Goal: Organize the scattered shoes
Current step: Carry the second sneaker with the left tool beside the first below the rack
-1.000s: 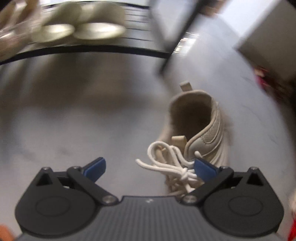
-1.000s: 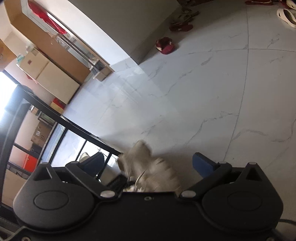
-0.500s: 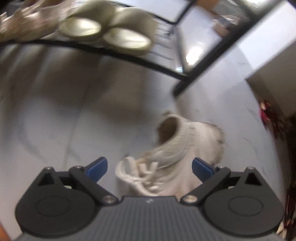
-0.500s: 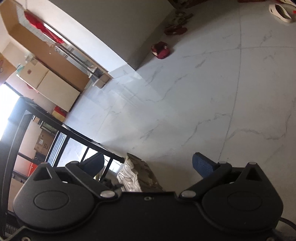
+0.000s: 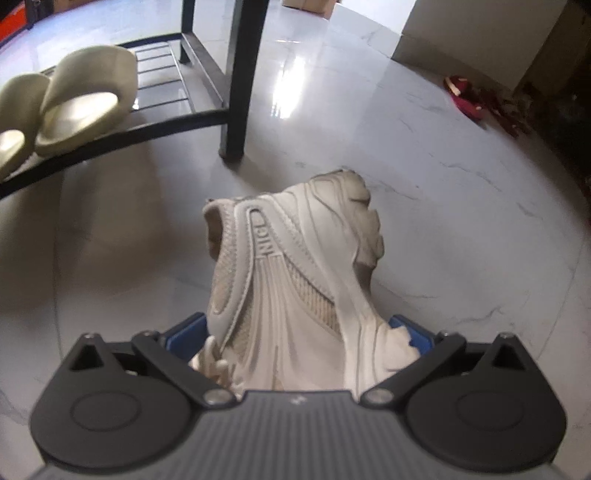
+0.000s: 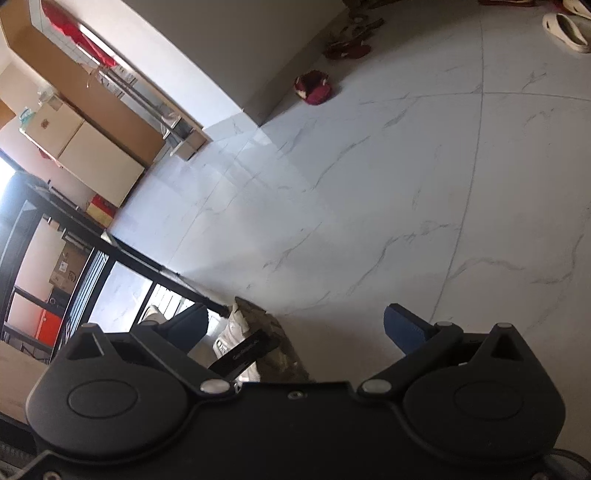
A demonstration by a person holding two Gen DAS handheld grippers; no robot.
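Between my left gripper fingers: cream sneaker, pinched at lace end, heel pointing away, sole turned right, above floor. Rack at upper left, two cream slides on its shelf. Red slipper far right.

Right view: my right gripper spread, empty. Sneaker low centre, by rack corner. Red slipper near wall; cream slide top right.

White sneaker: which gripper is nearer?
Left. The left gripper straddles the white sneaker, fingers at both sides. The right gripper hangs open, the sneaker off its left finger.
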